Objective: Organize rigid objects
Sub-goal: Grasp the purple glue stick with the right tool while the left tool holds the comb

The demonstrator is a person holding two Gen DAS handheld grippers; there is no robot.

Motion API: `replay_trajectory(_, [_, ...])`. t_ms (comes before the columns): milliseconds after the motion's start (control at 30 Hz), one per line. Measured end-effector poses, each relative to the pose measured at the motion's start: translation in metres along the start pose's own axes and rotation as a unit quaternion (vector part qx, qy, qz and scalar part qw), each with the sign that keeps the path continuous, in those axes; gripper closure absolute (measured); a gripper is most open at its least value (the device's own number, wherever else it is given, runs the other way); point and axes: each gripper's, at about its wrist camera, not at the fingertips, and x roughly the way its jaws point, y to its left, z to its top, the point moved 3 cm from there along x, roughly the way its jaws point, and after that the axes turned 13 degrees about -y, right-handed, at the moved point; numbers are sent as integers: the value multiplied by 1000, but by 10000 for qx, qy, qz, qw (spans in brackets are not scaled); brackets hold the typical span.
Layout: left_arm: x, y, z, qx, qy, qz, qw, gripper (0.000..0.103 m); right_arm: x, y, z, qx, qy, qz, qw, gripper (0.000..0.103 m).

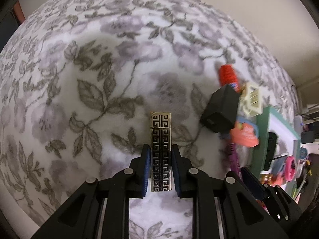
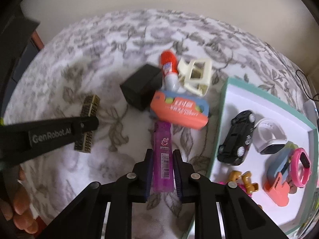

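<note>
Both grippers clamped on items over the floral blanket (image 1: 79, 69).

The left gripper (image 1: 160, 155) has its jaws pressed tight against a gold-and-black patterned bar (image 1: 160, 139), left of the black box (image 2: 142, 86). The right gripper (image 2: 162, 159) has its blue pads against a purple tube (image 2: 162, 155), just below the box. A coral case (image 2: 179, 110), a red-capped tube (image 2: 169, 67) and a cream clip (image 2: 196, 75) crowd the box's right side; the tray (image 2: 225, 99) with a toy car (image 2: 237, 135) lies further right.
</note>
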Motion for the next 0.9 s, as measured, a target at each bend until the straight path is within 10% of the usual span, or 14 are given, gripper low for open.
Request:
replay_trajectory(333, [-59,-18,22,177,-784,-413,9959,82,-35,-23,18,442,-407,93,9981,91])
replay_trajectory(900, [-82,-36,20,276,-995,-612,9928,82,-64,-48,28,846,-746,182,9935,91])
